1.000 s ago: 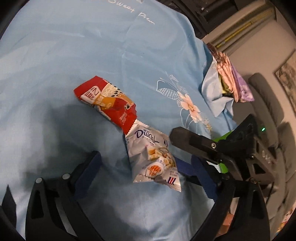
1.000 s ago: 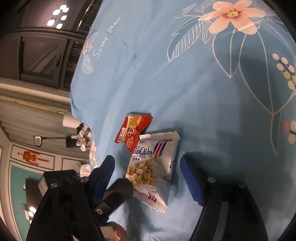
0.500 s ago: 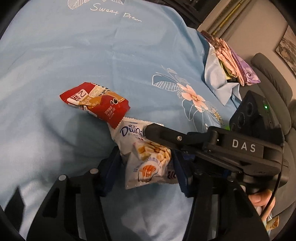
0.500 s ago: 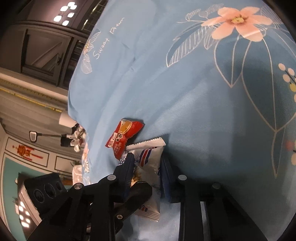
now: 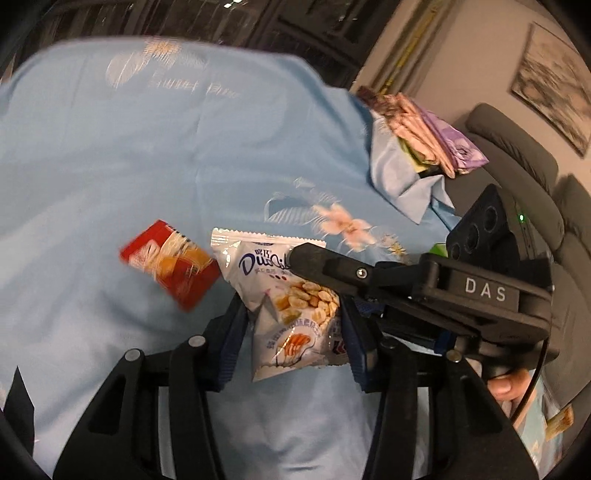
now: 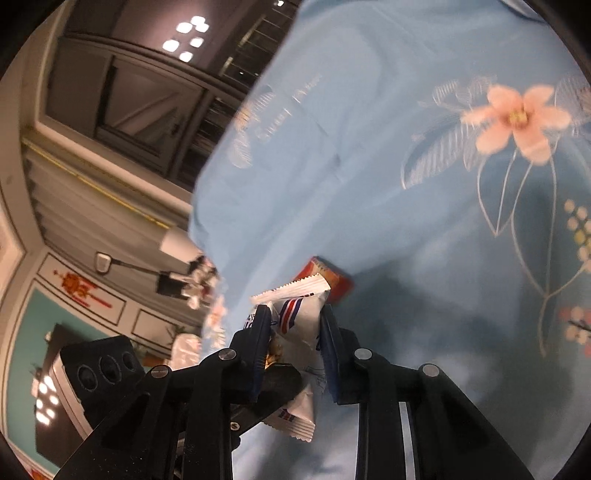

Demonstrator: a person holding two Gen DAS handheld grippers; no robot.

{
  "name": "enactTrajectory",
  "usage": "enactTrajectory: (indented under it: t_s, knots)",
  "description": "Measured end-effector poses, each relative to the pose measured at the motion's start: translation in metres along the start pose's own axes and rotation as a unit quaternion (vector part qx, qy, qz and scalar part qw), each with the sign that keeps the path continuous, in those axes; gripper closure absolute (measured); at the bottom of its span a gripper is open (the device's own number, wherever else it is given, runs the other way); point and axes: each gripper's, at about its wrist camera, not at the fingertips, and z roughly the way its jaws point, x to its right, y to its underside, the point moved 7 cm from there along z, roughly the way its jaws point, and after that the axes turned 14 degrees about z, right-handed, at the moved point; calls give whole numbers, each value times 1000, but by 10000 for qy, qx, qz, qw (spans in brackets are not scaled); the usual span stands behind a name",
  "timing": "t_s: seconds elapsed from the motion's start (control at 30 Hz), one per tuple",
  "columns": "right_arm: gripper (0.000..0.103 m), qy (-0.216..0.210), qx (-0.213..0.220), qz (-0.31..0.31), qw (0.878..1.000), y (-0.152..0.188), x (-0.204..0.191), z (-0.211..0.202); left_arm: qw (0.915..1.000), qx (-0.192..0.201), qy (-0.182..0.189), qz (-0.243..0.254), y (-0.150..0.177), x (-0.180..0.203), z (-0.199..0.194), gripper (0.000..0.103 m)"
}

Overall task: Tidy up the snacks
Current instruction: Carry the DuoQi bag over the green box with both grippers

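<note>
A pale blue floral cloth (image 5: 155,155) covers the desk. Beyond its far edge stand dark windows (image 5: 229,22). To the right are a grey sofa (image 5: 517,155) and a framed picture (image 5: 554,81) on a pale wall. Ceiling lights (image 6: 186,38) glow over a teal panelled wall (image 6: 33,325).

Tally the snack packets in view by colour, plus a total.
White crinkly plastic packet printed with puffed snacks, clamped by both grippers: 1
Red foil packet on the light blue floral cloth: 1
Pink and purple packets stacked at the cloth's far edge: several, too overlapped to count
Total clearly countable: 2, plus the stack
</note>
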Motion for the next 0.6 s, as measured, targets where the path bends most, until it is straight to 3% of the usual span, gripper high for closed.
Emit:
enactTrajectory:
  t_s: [0.17, 0.33, 0.47, 0.6]
  knots:
    - [75, 209, 362, -369, 9984, 0, -24, -51, 9994, 230, 153, 201, -18, 44, -15, 55]
    - [75, 787, 944, -603, 9906, 4, -28, -119, 9975, 274, 400, 523, -24, 108, -15, 55]
    - [75, 1323, 1459, -890, 9764, 5, -16, -175, 9944, 235, 804, 638, -23, 164, 2, 55]
    - [75, 1683, 1882, -699, 9651, -5, 15, -233, 9899, -3, 978, 1023, -27, 223, 27, 55]
